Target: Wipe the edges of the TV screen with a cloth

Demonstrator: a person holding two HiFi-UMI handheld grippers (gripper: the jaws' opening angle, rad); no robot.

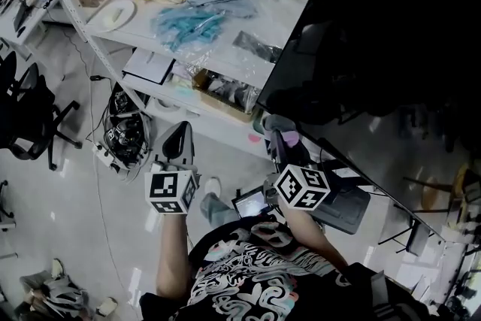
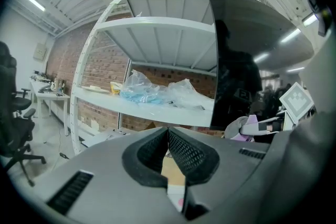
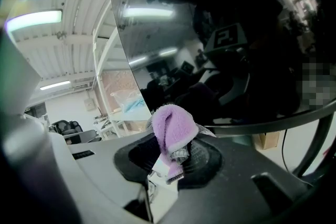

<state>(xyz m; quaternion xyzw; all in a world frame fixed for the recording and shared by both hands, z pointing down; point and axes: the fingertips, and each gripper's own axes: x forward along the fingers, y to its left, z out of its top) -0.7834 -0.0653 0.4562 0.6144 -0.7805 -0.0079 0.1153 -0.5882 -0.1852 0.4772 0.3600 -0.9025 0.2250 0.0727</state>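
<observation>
The big black TV screen (image 1: 376, 49) fills the right of the head view; its left edge slants down to a lower corner near my right gripper (image 1: 282, 140). That gripper is shut on a purple cloth (image 3: 173, 124), whose bunched end sticks up from the jaws just below the screen's bottom edge (image 3: 273, 122). The cloth (image 1: 288, 137) shows as a pale pink-grey lump at the TV's lower left corner. My left gripper (image 1: 179, 140) hangs left of the TV over the floor, its jaws shut (image 2: 168, 131) with nothing between them. It sees the TV's left edge (image 2: 215, 60) and the cloth (image 2: 251, 126).
A white metal shelf unit (image 1: 225, 49) stands left of the TV with plastic bags, blue items (image 1: 188, 22) and a cardboard box (image 1: 225, 98). Cables and gear (image 1: 124, 131) lie on the floor, office chairs (image 1: 30, 124) at far left. A small screen device (image 1: 252, 201) lies by the person's feet.
</observation>
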